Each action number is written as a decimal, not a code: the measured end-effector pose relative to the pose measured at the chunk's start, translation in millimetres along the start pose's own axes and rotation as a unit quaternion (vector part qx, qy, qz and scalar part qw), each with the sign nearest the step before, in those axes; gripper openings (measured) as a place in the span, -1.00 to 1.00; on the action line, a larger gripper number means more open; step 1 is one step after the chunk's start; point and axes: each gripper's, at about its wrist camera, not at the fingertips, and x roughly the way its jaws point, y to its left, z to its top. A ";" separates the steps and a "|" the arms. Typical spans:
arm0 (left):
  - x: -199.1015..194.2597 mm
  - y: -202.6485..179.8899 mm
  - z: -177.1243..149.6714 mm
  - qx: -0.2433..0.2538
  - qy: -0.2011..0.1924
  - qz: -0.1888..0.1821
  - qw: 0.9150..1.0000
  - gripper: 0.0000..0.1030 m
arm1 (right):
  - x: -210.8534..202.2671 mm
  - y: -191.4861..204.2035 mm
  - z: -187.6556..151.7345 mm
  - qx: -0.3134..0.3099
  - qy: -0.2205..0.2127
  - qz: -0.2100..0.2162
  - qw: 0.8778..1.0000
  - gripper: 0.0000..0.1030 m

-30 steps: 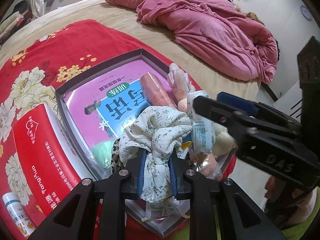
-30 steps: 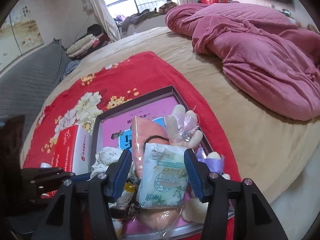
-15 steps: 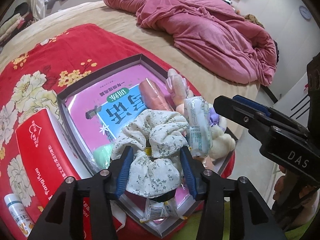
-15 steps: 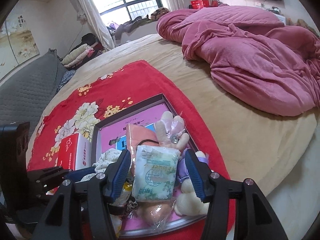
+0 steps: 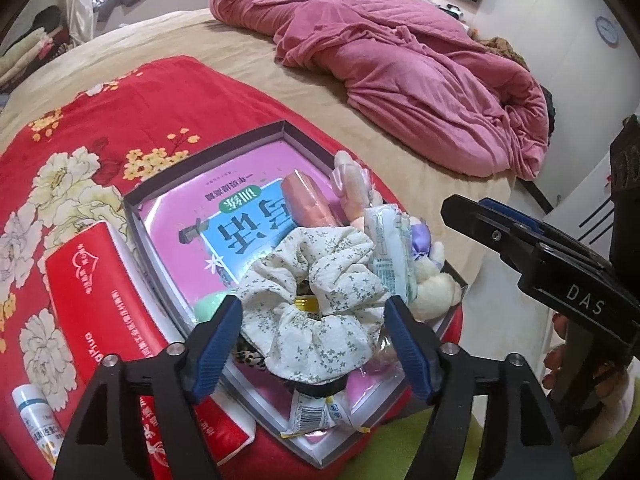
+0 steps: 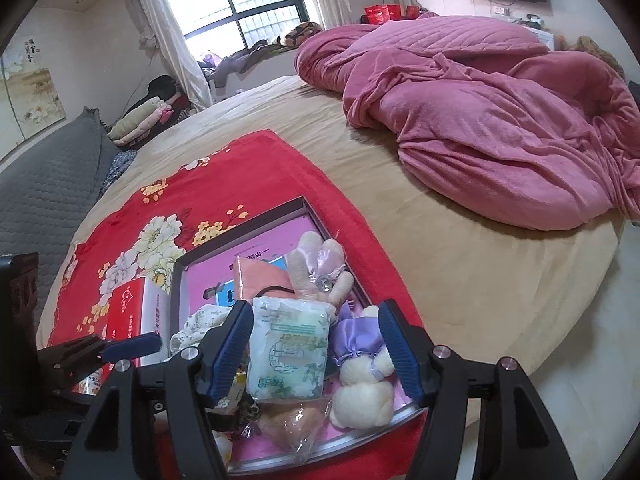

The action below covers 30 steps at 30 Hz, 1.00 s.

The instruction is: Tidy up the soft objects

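Both tools stand over a shallow box [image 5: 132,216] that lies on a red floral blanket [image 5: 120,112] at the near edge of the bed [image 5: 248,56].

Left tool [image 5: 314,340]: jaws apart and opening. A floral scrunchie [image 5: 316,292] lies between them in the box's near corner; the pads do not press on it.

Right tool [image 6: 316,350]: jaws apart and opening. A tissue pack [image 6: 286,348] stands between them, free of both pads and leaning among the other items.

Progress, as judged: well advanced. The scrunchie, the pack, a plush rabbit [image 6: 316,268], a lilac-dressed plush [image 6: 362,376], a pink roll [image 5: 306,200] and a green sponge [image 5: 210,306] are all inside the box, crowded toward its near right side over a pink book [image 5: 224,208]. Both current items appear set down. A red tissue box [image 5: 100,288] and a small bottle [image 5: 36,420] remain on the blanket beside the box's left wall; whether they belong to the task cannot be told.

Obscured: a leopard-print item and a wrapped packet under the scrunchie are only partly visible. The box's near corner is cut off behind the tools.
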 end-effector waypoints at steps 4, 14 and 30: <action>-14.2 1.9 0.4 -0.004 -0.016 0.009 1.000 0.50 | -4.8 1.8 0.4 0.001 -0.003 -0.003 1.000 0.26; -58.5 13.3 -12.9 -0.022 -0.048 0.037 0.998 0.54 | -34.1 20.2 -4.4 -0.007 -0.014 -0.010 1.000 0.54; -129.0 35.3 -72.5 -0.047 -0.077 0.067 0.994 0.56 | -97.5 72.5 -65.8 -0.001 -0.022 -0.020 1.000 0.58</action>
